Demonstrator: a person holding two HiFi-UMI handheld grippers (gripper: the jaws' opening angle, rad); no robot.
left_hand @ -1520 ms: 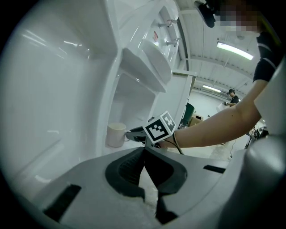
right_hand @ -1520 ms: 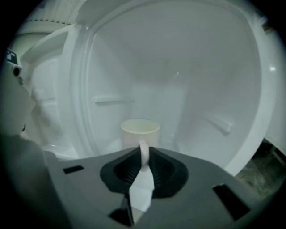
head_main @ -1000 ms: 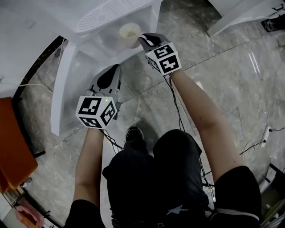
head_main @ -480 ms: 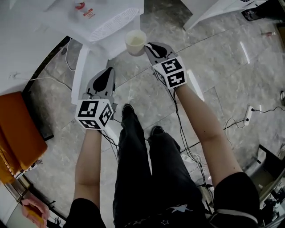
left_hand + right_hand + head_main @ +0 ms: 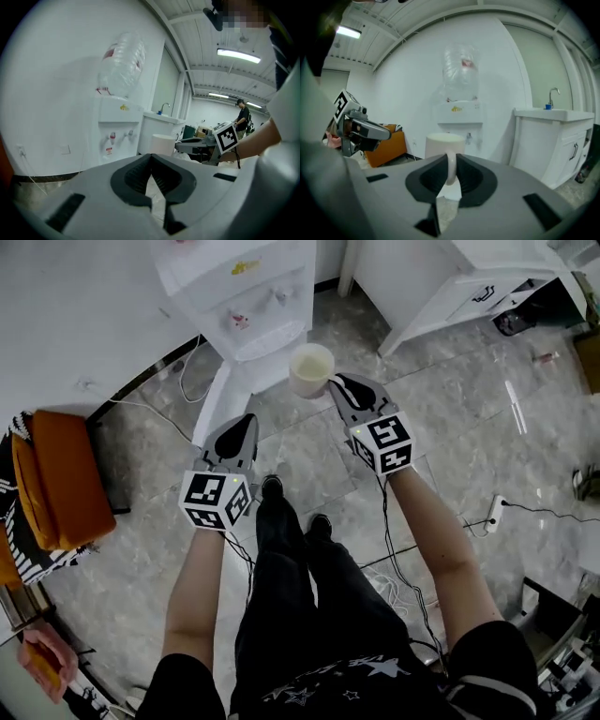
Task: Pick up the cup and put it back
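Note:
A cream cup (image 5: 311, 368) hangs in the air in front of the white water dispenser (image 5: 248, 296), well above the floor. My right gripper (image 5: 336, 388) is shut on the cup's handle; in the right gripper view the handle (image 5: 451, 168) is pinched between the dark pads, with the cup body (image 5: 445, 140) upright beyond them. My left gripper (image 5: 244, 420) is to the left and nearer the person, shut with nothing in it; its tips (image 5: 151, 157) meet. From the left gripper view the cup (image 5: 163, 144) shows off to the right.
An orange seat (image 5: 66, 474) stands at the left. A white cabinet with a sink (image 5: 548, 136) is right of the dispenser. Cables (image 5: 141, 404) run over the marble floor, and a power strip (image 5: 492, 512) lies at the right. The person's legs and shoes (image 5: 272, 488) are below the grippers.
Both grippers have risen a long way with the person. The right one carried the cup up from the dispenser's low tray. The left gripper stayed shut and empty.

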